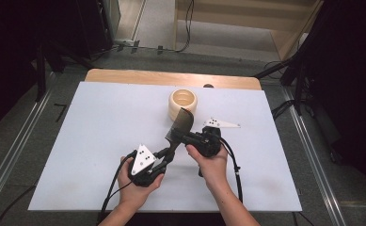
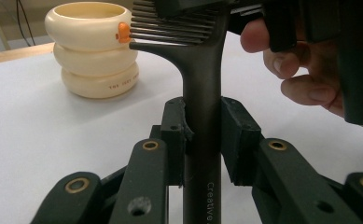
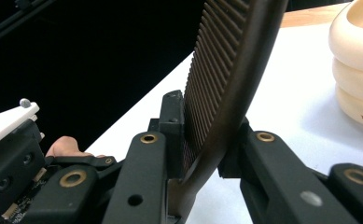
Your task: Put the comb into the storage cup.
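High view: white table (image 1: 100, 141); cream ringed holder (image 1: 182, 103) at far centre. Just in front of holder, dark comb (image 1: 181, 125) off the surface. Left gripper (image 1: 164, 157) clamped on comb handle; right gripper (image 1: 180, 136) closed on its toothed head.

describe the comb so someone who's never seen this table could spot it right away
Start at the white table and find the cream ringed holder near its far edge. Just in front of it, the dark comb is held up between the left gripper and right gripper. Unlike the pale, round holder, it is flat, toothed and dark.
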`<state>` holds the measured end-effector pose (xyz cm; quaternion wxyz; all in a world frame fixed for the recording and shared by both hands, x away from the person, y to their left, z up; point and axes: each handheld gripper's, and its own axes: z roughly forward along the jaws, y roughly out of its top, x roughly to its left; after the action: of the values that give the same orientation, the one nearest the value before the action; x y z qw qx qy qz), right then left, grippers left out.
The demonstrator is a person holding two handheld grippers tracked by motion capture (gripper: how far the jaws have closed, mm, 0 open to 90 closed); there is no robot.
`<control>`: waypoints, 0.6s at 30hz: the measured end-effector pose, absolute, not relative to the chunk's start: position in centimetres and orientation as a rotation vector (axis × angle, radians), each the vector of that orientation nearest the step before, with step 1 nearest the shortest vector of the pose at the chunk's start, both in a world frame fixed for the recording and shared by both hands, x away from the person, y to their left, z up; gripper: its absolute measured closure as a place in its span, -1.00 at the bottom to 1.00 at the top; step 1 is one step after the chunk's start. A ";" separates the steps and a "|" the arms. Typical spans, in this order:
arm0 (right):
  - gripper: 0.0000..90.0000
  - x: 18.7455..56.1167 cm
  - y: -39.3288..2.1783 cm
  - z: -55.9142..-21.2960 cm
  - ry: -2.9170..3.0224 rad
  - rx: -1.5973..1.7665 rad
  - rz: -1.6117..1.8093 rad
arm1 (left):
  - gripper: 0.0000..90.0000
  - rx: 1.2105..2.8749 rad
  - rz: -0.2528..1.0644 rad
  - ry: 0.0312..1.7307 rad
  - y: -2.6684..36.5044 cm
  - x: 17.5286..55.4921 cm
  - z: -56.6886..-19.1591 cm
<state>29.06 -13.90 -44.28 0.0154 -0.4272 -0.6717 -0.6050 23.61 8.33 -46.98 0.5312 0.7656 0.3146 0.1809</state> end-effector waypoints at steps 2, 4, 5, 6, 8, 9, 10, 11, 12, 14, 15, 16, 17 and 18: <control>0.72 29.1 -13.9 -44.3 -2.083 -1.328 -1.883 | 0.62 1.826 0.423 0.746 8.4 23.6 -47.0; 0.78 29.1 -14.0 -44.3 -2.064 -1.317 -1.889 | 0.62 1.826 0.421 0.741 8.4 23.7 -47.0; 0.81 29.0 -14.0 -44.2 -2.059 -1.299 -1.906 | 0.62 1.827 0.415 0.739 8.4 23.7 -46.9; 0.81 28.9 -14.0 -44.2 -2.065 -1.294 -1.908 | 0.62 1.830 0.408 0.739 8.4 23.7 -46.9; 0.82 28.9 -13.9 -44.2 -2.072 -1.291 -1.908 | 0.62 1.828 0.402 0.739 8.4 23.8 -46.9; 0.82 28.8 -13.9 -44.1 -2.075 -1.286 -1.913 | 0.62 1.825 0.393 0.736 8.5 23.8 -47.0; 0.82 28.8 -13.8 -44.1 -2.080 -1.278 -1.920 | 0.61 1.824 0.369 0.737 8.6 23.9 -46.9; 0.82 28.8 -13.8 -44.0 -2.084 -1.274 -1.924 | 0.60 1.817 0.363 0.737 8.6 24.0 -47.0; 0.82 28.7 -13.8 -44.0 -2.091 -1.274 -1.929 | 0.56 1.817 0.357 0.731 8.7 24.0 -46.9; 0.82 28.6 -13.7 -43.8 -2.132 -1.279 -1.938 | 0.24 1.808 0.363 0.742 8.8 24.0 -46.8; 0.82 28.6 -13.7 -43.8 -2.132 -1.279 -1.938 | 0.13 1.808 0.363 0.742 8.8 24.0 -46.8; 0.82 28.6 -13.7 -43.8 -2.141 -1.282 -1.940 | 0.13 1.804 0.372 0.744 8.9 23.9 -46.6; 0.82 28.6 -13.8 -43.7 -2.147 -1.276 -1.950 | -0.10 1.794 0.373 0.739 9.0 23.8 -46.6; 0.82 28.6 -13.8 -43.7 -2.147 -1.276 -1.950 | -0.10 1.793 0.374 0.738 9.1 23.8 -46.5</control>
<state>28.60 -13.77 -43.74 -0.0136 -0.4027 -0.6775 -0.6153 23.82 9.14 -46.48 0.5508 0.7579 0.3118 0.1580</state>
